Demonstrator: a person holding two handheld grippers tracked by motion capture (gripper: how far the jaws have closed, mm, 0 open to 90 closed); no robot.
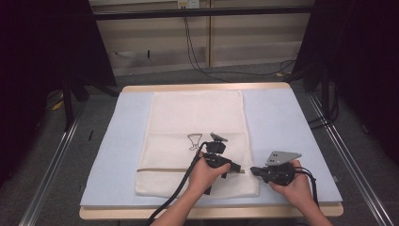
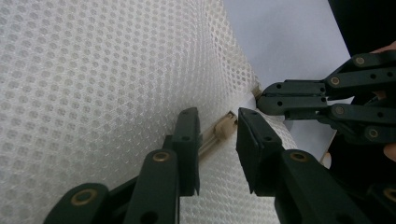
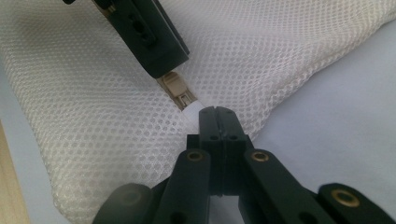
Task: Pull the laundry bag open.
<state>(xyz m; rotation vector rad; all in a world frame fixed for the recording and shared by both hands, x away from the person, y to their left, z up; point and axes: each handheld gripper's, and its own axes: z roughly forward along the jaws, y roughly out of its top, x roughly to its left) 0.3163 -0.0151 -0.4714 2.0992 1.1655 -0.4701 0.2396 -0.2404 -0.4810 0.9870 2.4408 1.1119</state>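
A white mesh bag [image 1: 195, 122] lies flat on the pale blue mat [image 1: 282, 122]. Its beige zipper [image 1: 164, 169] runs across near the front. My left gripper [image 2: 218, 123] is at the zipper's right end. Its jaws stand apart on either side of the beige zipper slider [image 2: 225, 128] without pressing on it. My right gripper [image 3: 216, 112] is shut on the white tab [image 3: 192, 112] at the zipper's end, right next to the slider [image 3: 176, 90]. In the high view the left gripper [image 1: 237, 168] and the right gripper [image 1: 254, 171] meet tip to tip at the bag's right edge.
The mat covers a wooden table [image 1: 207, 87]. A small black drawing [image 1: 194, 140] marks the bag's middle. Metal rails run along the floor on both sides, and cables [image 1: 197, 61] hang behind the table. Bare mat lies to the left and right of the bag.
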